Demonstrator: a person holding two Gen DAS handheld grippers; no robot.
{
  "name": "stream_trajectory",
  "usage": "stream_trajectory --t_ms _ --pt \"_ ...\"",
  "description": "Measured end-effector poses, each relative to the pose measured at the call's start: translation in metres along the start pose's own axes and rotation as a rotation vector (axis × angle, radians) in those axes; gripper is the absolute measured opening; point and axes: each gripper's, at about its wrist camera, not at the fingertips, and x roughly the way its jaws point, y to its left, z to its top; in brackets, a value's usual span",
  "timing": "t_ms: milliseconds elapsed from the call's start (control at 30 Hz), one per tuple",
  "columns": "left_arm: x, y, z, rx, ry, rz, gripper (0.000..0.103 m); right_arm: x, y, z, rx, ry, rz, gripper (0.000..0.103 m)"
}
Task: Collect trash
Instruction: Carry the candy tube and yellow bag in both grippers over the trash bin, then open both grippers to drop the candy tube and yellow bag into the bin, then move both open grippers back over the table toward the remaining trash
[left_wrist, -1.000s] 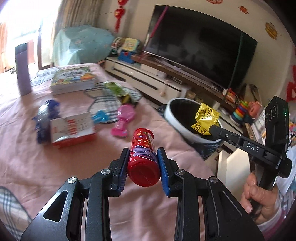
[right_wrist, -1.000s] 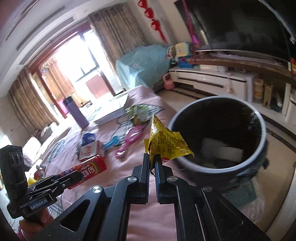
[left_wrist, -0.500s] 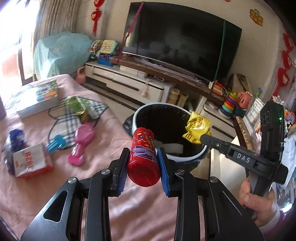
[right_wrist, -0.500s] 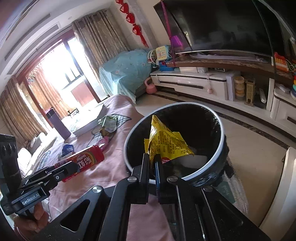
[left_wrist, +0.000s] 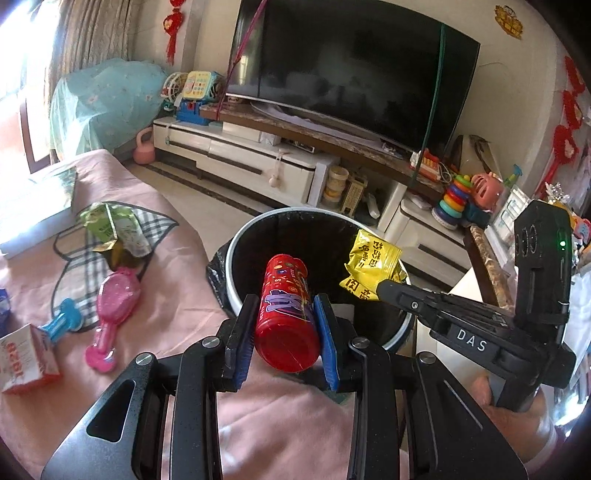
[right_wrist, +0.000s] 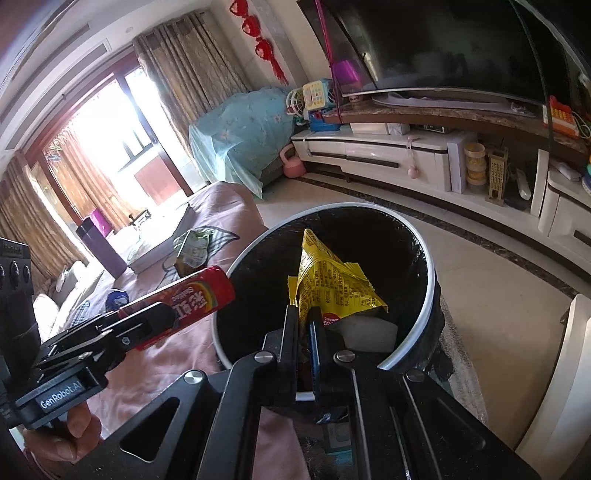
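Left wrist view: the left claw (left_wrist: 284, 319) pinches a red tube (left_wrist: 286, 310) over the bin (left_wrist: 236, 243) rim. The right claw (right_wrist: 304, 325), pressed together, pinches a yellow wrapper (right_wrist: 332, 284) above the bin's opening, beside the pink-covered surface (left_wrist: 177, 295).

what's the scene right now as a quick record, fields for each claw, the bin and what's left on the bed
left claw: shut on red tube, over near rim of bin
right claw: shut on yellow wrapper, above bin mouth
bin: black liner, white rim, beside pink bed; something white inside
on bed: pink brush, blue clip, green pouch, red-and-white box
trash dropped: not yet
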Motion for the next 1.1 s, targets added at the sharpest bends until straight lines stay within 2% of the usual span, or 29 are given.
stream_trajectory --t_ms 367,500,533,567,600,667,733,800,867,933,1100 --pt "0.026 -0.010 0.007 0.019 0.037 0.003 0.029 0.016 -0.016 0.007 0.009 0.039 -0.014 0.006" --pt "0.029 -0.011 0.007 0.014 0.059 0.002 0.030 0.019 -0.020 0.010 0.016 0.052 -0.013 0.013" --pt "0.028 -0.009 0.007 0.009 0.061 0.006 0.031 0.020 -0.022 0.011 0.020 0.054 -0.012 0.018" --pt "0.026 -0.009 0.007 0.004 0.058 0.007 0.037 0.019 -0.022 0.011 0.024 0.055 -0.010 0.020" --pt "0.025 -0.007 0.007 0.000 0.056 0.010 0.050 0.018 -0.022 0.012 0.026 0.053 -0.011 0.022" --pt "0.016 -0.003 0.004 -0.014 0.032 0.024 0.060 0.016 -0.022 0.012 0.026 0.046 -0.015 0.028" --pt "0.009 0.000 0.003 -0.016 0.023 0.028 0.060 0.013 -0.022 0.011 0.028 0.039 -0.019 0.039" --pt "0.003 0.005 -0.001 -0.024 0.018 0.041 0.067 0.010 -0.021 0.010 0.035 0.034 -0.015 0.045" --pt "-0.006 0.011 -0.008 -0.041 0.013 0.046 0.072 0.005 -0.020 0.009 0.041 0.023 -0.012 0.060" --pt "-0.015 0.019 -0.017 -0.062 0.009 0.060 0.074 0.000 -0.015 0.007 0.042 0.004 -0.008 0.084" --pt "-0.037 0.037 -0.037 -0.083 0.002 0.102 0.075 -0.011 0.009 0.001 0.013 -0.029 -0.010 0.093"
